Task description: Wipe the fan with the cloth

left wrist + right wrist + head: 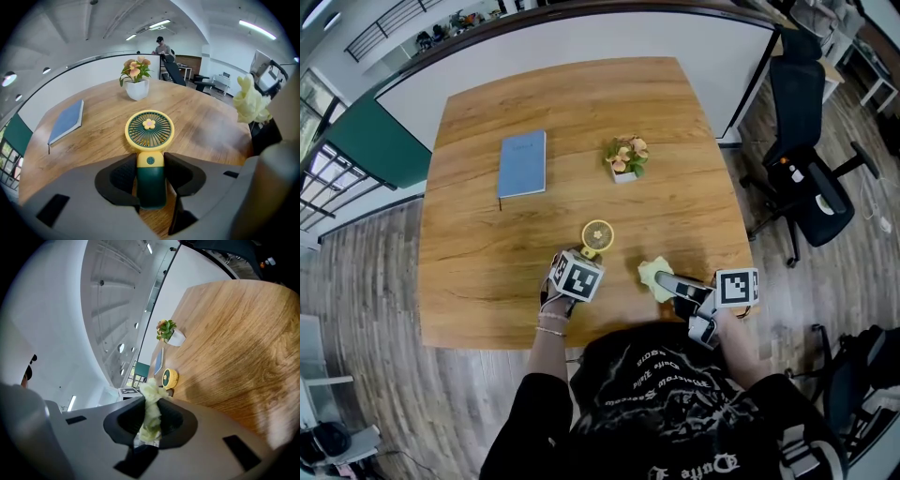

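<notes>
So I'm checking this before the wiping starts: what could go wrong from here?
The left gripper holds the fan only by its handle, so pressing on the round head may twist it in the jaws. The cloth is bunched in the right gripper, with little sticking out, so hard jaw tips could knock the grille instead of cloth.

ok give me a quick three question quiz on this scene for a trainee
1. True or false: the right gripper is shut on the cloth.
2. What stands between the left gripper's jaws? A) the cloth B) the handle of the fan C) nothing
3. Fill in: the blue book lies flat on the ____.
Key: 1 true; 2 B; 3 table.
</notes>
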Available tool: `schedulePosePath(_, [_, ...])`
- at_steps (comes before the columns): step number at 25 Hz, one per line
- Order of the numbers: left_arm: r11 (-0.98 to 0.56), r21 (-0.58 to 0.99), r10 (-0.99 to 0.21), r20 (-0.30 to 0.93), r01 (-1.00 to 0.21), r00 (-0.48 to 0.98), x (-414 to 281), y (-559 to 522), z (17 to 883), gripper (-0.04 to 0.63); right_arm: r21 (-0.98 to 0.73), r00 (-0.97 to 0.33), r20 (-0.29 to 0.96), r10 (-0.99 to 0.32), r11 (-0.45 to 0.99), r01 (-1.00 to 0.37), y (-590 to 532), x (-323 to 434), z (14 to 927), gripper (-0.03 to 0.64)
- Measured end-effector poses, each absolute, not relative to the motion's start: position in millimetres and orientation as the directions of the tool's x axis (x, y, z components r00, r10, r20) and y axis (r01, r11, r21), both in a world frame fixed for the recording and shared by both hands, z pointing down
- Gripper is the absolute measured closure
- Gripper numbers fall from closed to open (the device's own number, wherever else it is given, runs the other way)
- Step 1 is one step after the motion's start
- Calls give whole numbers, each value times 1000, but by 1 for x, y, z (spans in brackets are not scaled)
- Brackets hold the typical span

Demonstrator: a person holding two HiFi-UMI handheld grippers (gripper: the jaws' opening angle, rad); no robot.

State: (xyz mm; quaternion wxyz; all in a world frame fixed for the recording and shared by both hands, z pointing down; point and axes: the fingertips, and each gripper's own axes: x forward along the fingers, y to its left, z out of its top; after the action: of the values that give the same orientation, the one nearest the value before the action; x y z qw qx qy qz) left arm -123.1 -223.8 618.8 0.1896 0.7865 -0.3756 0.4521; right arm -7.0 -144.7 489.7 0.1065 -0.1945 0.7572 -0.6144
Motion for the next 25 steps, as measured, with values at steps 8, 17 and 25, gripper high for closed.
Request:
schedulePosePath(8, [-546, 120, -446, 796, -829, 409, -124, -221, 605, 290, -933, -815, 246, -524, 98, -345, -156, 20, 520, 545])
schedulePosePath(17, [-459, 295, -555, 641, -838, 530, -128, -211, 560, 282, -770, -664, 409, -626, 153, -619, -172, 51, 538, 543])
schedulePosePath(25, [-442, 421, -668, 435, -792, 604, -136, -187, 520, 282, -500, -489, 489, -723, 227, -836, -180, 73, 541, 541])
